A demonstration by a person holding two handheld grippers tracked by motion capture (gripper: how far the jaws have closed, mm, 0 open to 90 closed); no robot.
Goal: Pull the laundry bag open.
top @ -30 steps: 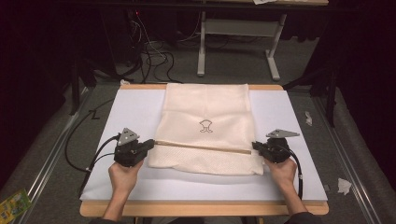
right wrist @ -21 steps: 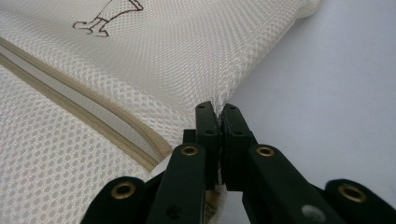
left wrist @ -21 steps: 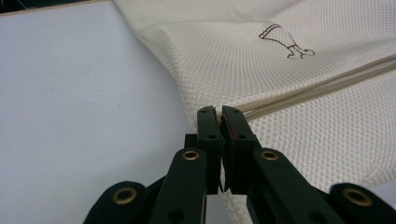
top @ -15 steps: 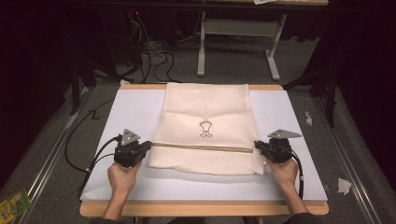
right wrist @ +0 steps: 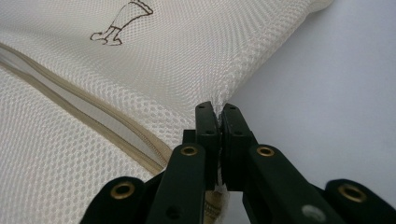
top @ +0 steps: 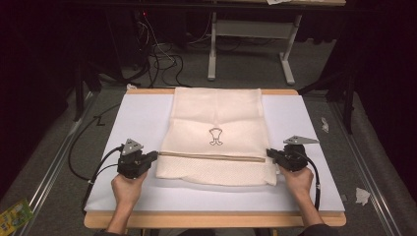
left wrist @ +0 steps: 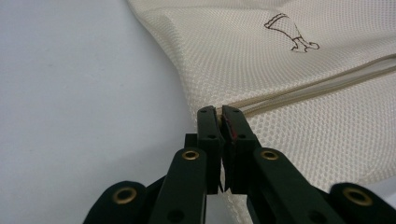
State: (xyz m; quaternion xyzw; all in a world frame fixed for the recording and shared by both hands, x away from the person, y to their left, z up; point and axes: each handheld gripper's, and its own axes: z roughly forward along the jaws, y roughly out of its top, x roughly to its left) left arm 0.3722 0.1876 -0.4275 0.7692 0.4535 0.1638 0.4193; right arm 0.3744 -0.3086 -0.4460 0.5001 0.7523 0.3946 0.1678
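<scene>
A white board (top: 123,128) is lying on a wooden table (top: 211,220), stretching out beneath and ahead of the tools. Grey carpet (top: 59,162) is spreading around it on every side. Beyond the tools, a grey desk frame (top: 248,44) is standing, with black cables (top: 157,54) tangling beside it. Darkness is swallowing the far room, and paper scraps (top: 362,195) are lying off to the right.

Overhead light is brightening the white worktop (top: 305,147) evenly, while the surrounding room is sinking into darkness. Both gripper views are blurring slightly toward their far edges, without glare.
</scene>
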